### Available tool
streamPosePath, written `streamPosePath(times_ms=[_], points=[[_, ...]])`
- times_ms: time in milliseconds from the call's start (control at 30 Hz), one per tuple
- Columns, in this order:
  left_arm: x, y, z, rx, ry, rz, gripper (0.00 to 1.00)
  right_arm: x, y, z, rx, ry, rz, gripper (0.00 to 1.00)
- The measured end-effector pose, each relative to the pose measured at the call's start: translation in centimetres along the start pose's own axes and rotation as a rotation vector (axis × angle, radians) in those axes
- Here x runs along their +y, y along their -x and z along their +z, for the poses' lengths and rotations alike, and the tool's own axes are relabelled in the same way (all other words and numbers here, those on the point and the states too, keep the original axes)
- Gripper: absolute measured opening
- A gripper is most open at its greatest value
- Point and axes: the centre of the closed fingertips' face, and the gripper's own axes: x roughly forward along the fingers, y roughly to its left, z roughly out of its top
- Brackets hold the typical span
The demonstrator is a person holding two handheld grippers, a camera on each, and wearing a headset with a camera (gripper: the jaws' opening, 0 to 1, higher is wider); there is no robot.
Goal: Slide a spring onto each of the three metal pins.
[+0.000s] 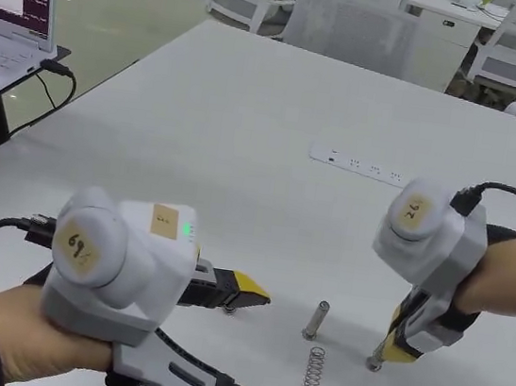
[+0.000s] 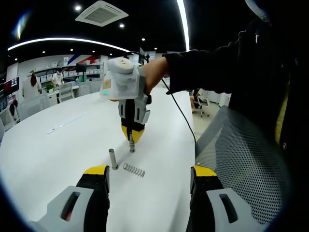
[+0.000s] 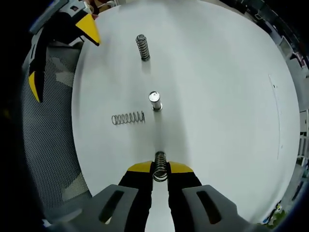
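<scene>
My right gripper point(image 1: 396, 349) points down at the table point(image 1: 247, 134), shut on a spring point(image 3: 160, 171) that stands on a metal pin point(image 1: 376, 362). To its left a bare pin point(image 1: 315, 320) stands upright. A loose spring point(image 1: 313, 372) lies flat in front of that pin. In the right gripper view, a further pin with a spring on it point(image 3: 143, 47) stands beyond the bare pin point(image 3: 154, 100) and the loose spring point(image 3: 128, 118). My left gripper point(image 1: 256, 350) hovers open at the lower left, its yellow fingertips point(image 2: 96, 170) spread wide with nothing between them.
A laptop point(image 1: 6, 8) with a black cable sits at the far left edge. A white power strip point(image 1: 357, 165) lies in the middle of the table. Office chairs point(image 1: 356, 25) stand beyond the far edge. A mesh chair point(image 2: 241, 159) is beside the near edge.
</scene>
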Motion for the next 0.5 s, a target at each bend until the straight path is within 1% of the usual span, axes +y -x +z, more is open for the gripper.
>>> streamPosePath(times_ms=[500], points=[[0.08,0.16,-0.15,0.007,0.0,0.007,0.62,-0.28,-0.98,-0.22,0.002,-0.008,-0.01,0.09]])
